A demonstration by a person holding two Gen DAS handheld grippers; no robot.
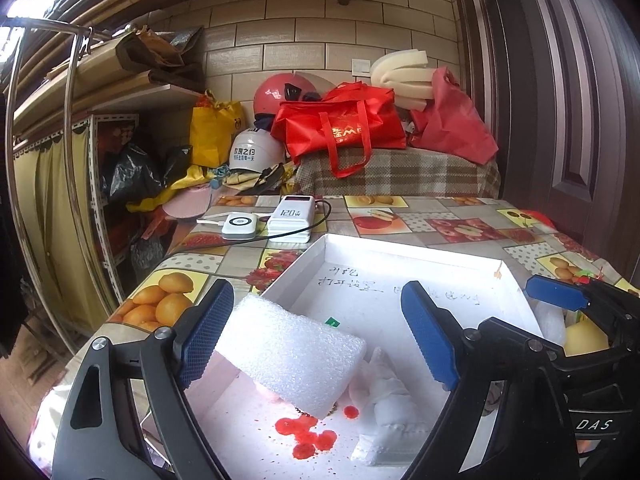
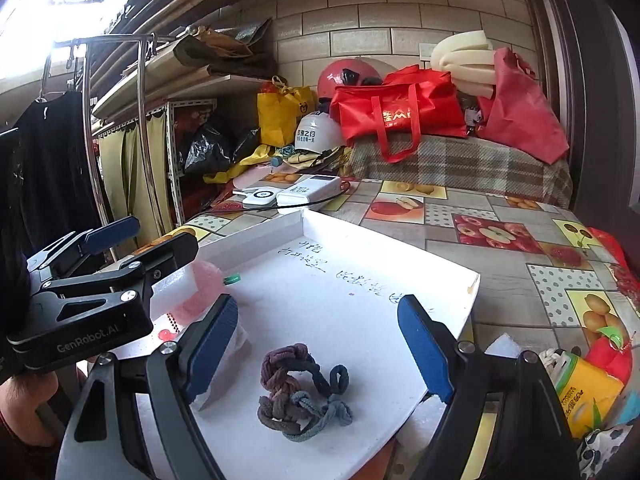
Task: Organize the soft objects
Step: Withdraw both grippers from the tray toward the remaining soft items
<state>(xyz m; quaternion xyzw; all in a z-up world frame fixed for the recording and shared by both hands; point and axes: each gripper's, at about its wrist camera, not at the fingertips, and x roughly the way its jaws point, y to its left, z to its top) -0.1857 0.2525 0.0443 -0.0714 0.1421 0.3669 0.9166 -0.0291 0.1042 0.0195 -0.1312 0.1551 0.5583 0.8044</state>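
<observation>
A shallow white tray (image 1: 404,249) lies on the fruit-patterned tablecloth. In the left wrist view a white foam block (image 1: 290,354) rests tilted in it, against the left pad of my left gripper (image 1: 316,290), far from the right pad. The jaws stand wide. A crumpled white cloth (image 1: 386,394) lies beside the block, near red stains (image 1: 306,436). In the right wrist view a knotted bundle of purple and blue-grey cord (image 2: 300,394) lies on the tray (image 2: 344,296) between the spread fingers of my right gripper (image 2: 318,304), touching neither pad. The left gripper (image 2: 156,240) shows at left over the foam block (image 2: 188,286).
Two white power banks (image 1: 288,216) with a black cable sit behind the tray. A yellow packet (image 2: 584,394) and red items lie to the tray's right. Red bags (image 1: 344,128), helmets and foam strips pile up on a plaid-covered surface at the back. A metal rack (image 2: 142,128) stands left.
</observation>
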